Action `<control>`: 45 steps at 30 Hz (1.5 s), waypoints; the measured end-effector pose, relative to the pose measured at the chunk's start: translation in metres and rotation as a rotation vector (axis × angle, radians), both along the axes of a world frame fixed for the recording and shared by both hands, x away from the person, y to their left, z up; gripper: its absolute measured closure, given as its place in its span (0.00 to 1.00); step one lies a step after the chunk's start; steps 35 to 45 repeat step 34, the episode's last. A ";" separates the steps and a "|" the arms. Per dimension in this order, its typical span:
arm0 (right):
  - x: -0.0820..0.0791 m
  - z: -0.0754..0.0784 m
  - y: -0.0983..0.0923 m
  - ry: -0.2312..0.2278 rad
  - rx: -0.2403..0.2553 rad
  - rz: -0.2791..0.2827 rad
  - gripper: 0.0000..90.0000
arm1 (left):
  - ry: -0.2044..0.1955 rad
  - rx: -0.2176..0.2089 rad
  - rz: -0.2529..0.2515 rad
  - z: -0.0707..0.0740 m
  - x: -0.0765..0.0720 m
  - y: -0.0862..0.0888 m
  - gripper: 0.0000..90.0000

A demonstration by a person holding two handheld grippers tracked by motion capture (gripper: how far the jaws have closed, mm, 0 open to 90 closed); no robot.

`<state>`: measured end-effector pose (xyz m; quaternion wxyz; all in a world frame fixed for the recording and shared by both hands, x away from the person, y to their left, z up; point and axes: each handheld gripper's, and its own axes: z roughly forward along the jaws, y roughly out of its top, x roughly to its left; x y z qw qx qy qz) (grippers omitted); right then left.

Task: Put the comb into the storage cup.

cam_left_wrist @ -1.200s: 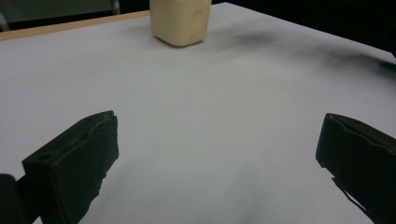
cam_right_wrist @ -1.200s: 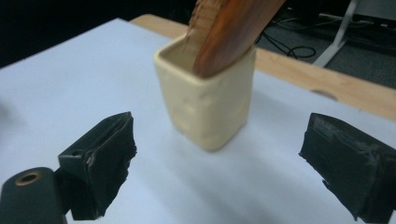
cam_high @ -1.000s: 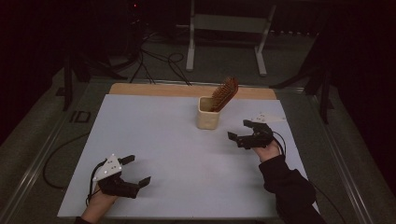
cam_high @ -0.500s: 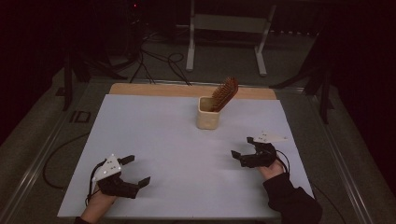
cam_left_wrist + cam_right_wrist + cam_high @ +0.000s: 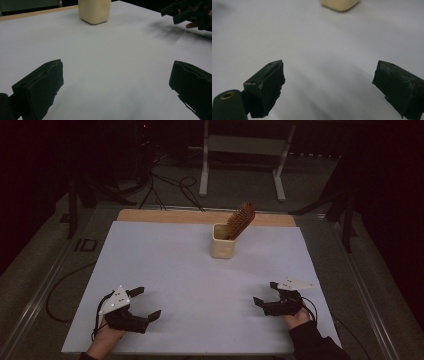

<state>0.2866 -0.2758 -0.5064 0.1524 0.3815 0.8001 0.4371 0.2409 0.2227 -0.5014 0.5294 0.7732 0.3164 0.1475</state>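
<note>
Since the earlier frames my right claw [image 5: 268, 292] has drawn back from beside the cup toward the near edge of the counter [image 5: 165, 265], now at about 4 o'clock on the white sheet; my left claw [image 5: 146, 303] has stayed put at about 8 o'clock. Both claws stand wide apart and hold nothing, with bare sheet between the jaws in the left gripper view [image 5: 115, 82] and in the right gripper view [image 5: 329, 80]. The cream cup [image 5: 222, 240] sits upright toward 12 o'clock on the sheet, a little right of centre and well apart from both claws. A brown brush [image 5: 240, 219] stands in it, bristled head up, leaning toward 1 o'clock. In the left gripper view the cup [image 5: 94, 10] lies ahead at about 12 o'clock, and my right claw shows farther off at 2 o'clock, with fingertips [image 5: 190, 25] behind it. In the right gripper view the cup's base [image 5: 339, 4] shows at the top edge. A grey three-cornered plate [image 5: 114, 299] tops the left claw. Beyond the counter, cables [image 5: 170, 185] lie on the floor.
</note>
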 end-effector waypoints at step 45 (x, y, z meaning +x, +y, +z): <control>-0.018 -0.008 -0.011 -0.072 -0.039 0.005 0.10 | -0.008 0.005 0.007 0.001 -0.002 0.002 0.00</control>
